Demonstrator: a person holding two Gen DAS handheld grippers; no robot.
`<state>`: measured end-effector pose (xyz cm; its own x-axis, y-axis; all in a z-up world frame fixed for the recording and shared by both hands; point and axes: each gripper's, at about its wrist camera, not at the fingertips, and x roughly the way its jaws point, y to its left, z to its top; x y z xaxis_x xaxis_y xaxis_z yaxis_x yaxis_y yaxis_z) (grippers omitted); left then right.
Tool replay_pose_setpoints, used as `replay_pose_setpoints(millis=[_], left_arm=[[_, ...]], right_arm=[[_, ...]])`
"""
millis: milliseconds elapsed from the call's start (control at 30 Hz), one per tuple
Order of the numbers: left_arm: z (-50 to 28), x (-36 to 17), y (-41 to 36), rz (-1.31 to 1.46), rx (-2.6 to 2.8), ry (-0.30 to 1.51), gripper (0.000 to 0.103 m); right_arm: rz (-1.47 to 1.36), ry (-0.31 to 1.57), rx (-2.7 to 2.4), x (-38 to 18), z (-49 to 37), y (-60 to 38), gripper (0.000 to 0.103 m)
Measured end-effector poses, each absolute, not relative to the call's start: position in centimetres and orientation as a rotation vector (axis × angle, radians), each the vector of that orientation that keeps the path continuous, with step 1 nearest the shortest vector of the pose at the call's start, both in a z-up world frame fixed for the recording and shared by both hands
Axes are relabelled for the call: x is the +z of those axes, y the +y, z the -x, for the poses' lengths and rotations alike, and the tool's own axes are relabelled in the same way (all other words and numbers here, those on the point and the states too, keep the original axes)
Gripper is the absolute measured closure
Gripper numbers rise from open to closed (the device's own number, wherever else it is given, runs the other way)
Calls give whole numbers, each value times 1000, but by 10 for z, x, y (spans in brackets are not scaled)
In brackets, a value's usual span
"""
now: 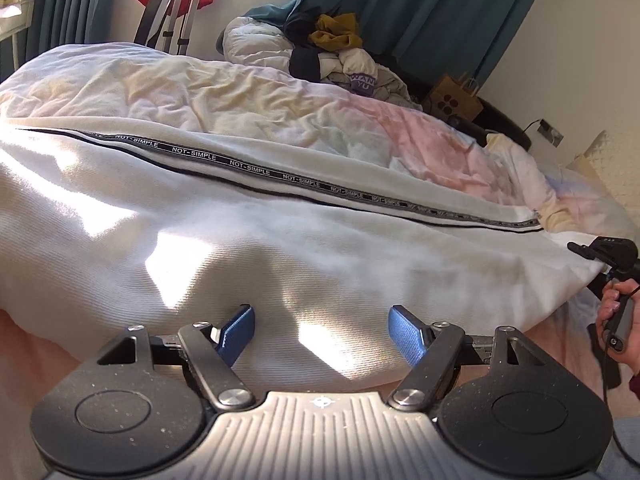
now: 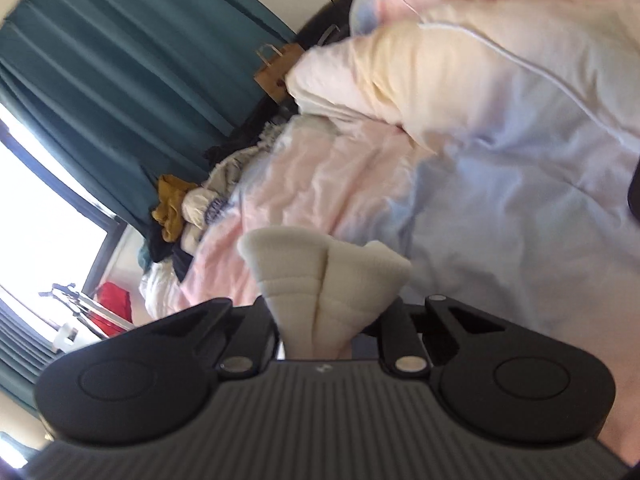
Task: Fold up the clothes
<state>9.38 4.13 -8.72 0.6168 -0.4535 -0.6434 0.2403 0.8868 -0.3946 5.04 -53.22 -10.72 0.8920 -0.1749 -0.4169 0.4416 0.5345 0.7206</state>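
Observation:
A white garment [image 1: 248,248] with a black "NOT-SIMPLE" stripe [image 1: 256,170] lies spread across the bed. My left gripper [image 1: 322,332] is open, its blue fingertips [image 1: 238,330] resting at the garment's near edge with nothing between them. My right gripper [image 2: 326,312] is shut on a bunched corner of the white garment [image 2: 320,276]; its fingertips are hidden by the cloth. In the left wrist view the right gripper [image 1: 604,254] shows at the far right, at the garment's right corner, held by a hand.
The bed has a pastel pink, yellow and blue duvet [image 1: 280,96]. A heap of clothes [image 1: 340,60] lies at the far side by teal curtains [image 1: 432,12]. A brown paper bag [image 1: 456,98] and a pillow [image 2: 440,76] are near the wall.

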Motion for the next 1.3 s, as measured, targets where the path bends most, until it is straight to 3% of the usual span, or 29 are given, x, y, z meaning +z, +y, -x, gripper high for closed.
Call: replay_pose_setpoints(millis=[267, 500, 800, 1100, 1300], left_arm=[[-94, -68, 86, 539, -486, 718, 28], [-95, -58, 124, 756, -571, 622, 28], [-101, -64, 149, 926, -612, 592, 25], [-112, -79, 141, 887, -593, 668, 24], [-121, -90, 130, 852, -584, 717, 24]], right_arm=[[-612, 174, -222, 8, -59, -430, 89], [-365, 107, -19, 55, -60, -319, 89], [-38, 180, 210, 23, -56, -192, 89], [167, 485, 391, -91, -52, -118, 89], [192, 485, 412, -96, -45, -115, 88]])
